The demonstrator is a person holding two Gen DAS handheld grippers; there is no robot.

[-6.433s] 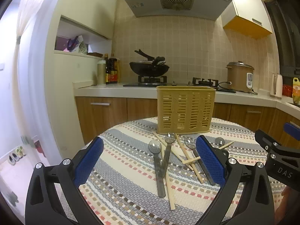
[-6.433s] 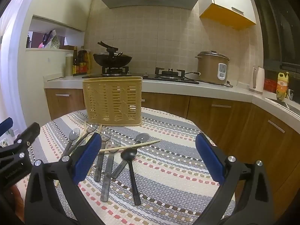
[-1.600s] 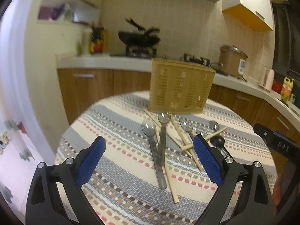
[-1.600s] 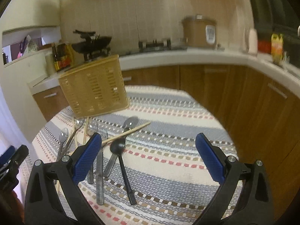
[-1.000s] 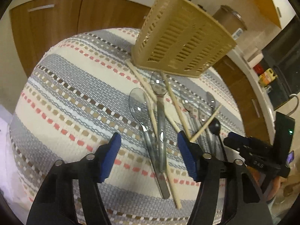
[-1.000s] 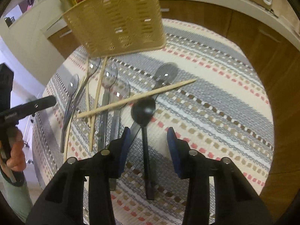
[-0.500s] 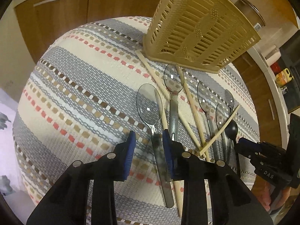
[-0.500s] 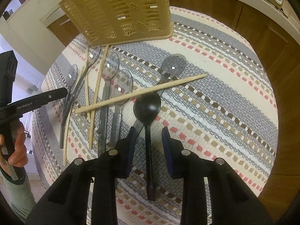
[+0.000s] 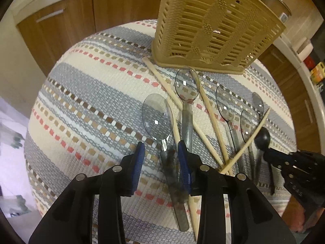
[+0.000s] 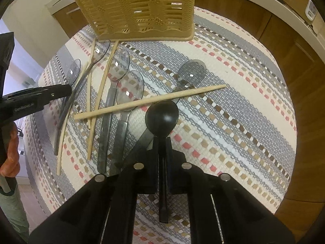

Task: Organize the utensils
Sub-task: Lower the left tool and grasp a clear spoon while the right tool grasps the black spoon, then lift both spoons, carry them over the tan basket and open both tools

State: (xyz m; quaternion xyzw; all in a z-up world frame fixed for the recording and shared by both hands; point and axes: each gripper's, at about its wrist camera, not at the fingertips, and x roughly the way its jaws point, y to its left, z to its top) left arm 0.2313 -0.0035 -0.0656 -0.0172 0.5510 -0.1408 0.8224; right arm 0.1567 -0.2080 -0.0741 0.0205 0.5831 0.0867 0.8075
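A tan slotted utensil basket [image 9: 213, 26] stands at the far side of the striped table. Clear spoons and wooden chopsticks lie scattered in front of it. My left gripper [image 9: 161, 158] points down over the leftmost clear spoon [image 9: 157, 116]. That spoon's handle lies between the blue pads, close to the right one, and the jaws are opening slightly. My right gripper [image 10: 162, 142] is shut on the handle of the black spoon [image 10: 162, 118], just behind its bowl. The black spoon still rests on the cloth, beside a long chopstick [image 10: 150, 101].
The round table carries a striped woven cloth [image 10: 233, 122], and its right half holds no utensils. Wooden cabinets and a pale counter ring the table. A hand [image 10: 10, 158] holds the left gripper's handle at the left edge of the right wrist view.
Both grippers tilted down toward the table and closed in. The left jaws narrowed around the clear spoon's handle. The right jaws shut on the black spoon's handle.
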